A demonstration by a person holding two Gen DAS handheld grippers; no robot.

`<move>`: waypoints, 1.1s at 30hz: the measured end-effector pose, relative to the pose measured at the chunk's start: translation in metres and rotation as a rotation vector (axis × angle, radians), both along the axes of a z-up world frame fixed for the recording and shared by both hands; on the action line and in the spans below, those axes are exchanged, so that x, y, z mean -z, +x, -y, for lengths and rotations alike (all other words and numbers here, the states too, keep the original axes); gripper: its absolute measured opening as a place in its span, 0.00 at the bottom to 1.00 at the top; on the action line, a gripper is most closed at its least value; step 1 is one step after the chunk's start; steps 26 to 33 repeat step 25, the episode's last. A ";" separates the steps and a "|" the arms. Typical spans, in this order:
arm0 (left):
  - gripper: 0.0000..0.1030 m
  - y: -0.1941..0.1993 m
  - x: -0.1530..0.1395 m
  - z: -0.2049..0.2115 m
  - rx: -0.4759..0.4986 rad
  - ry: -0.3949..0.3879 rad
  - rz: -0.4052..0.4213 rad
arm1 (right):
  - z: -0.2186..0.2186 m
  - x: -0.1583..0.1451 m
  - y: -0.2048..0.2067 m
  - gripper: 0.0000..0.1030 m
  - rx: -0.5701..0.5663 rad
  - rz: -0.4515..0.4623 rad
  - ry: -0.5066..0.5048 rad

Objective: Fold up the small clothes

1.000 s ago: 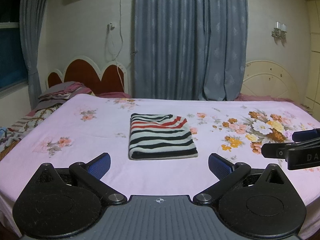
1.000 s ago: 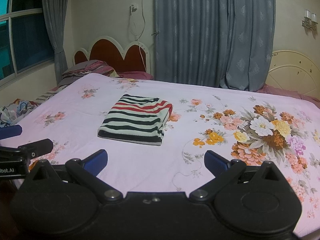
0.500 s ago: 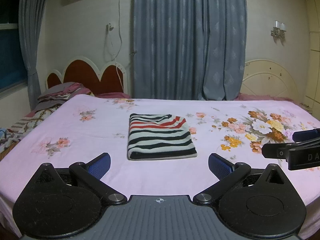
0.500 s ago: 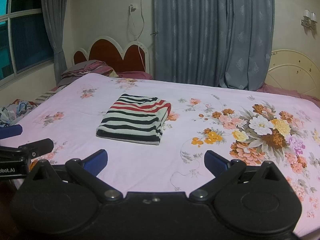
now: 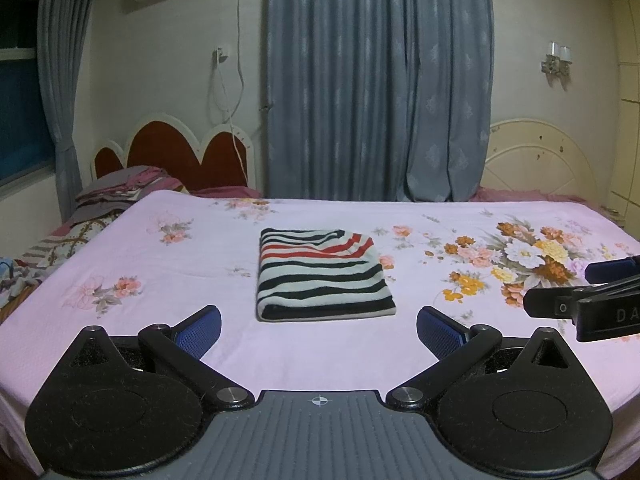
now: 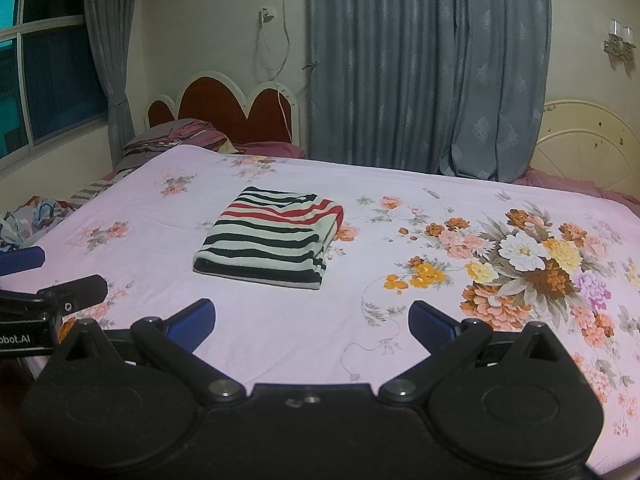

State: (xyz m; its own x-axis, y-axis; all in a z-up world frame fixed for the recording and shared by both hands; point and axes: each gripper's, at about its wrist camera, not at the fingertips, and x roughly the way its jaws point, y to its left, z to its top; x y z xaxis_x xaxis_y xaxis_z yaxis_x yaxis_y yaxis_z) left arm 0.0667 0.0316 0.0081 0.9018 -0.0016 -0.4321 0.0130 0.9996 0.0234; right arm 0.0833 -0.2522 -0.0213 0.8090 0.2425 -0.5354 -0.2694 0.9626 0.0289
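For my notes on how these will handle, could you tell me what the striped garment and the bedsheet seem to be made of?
The striped garment looks like soft knit fabric, probably cotton jersey: matte, with thick rounded folded edges. The bedsheet seems a thin woven cloth, likely cotton or a blend: matte, lying flat with faint creases, its floral pattern apparently printed. Neither fibre can be confirmed by sight alone.

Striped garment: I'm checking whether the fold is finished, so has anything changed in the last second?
Nothing taken or released. The striped garment stays folded on the bed sheet; both views barely drift. Left gripper and right gripper remain open, empty.
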 end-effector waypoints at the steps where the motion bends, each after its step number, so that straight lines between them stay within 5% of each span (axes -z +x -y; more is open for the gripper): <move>1: 1.00 0.000 0.000 0.000 0.001 -0.001 0.001 | 0.001 0.000 0.000 0.99 -0.001 0.001 0.000; 33: 0.99 0.001 -0.001 -0.016 -0.012 -0.005 0.017 | -0.008 -0.001 -0.002 0.99 -0.023 0.007 -0.012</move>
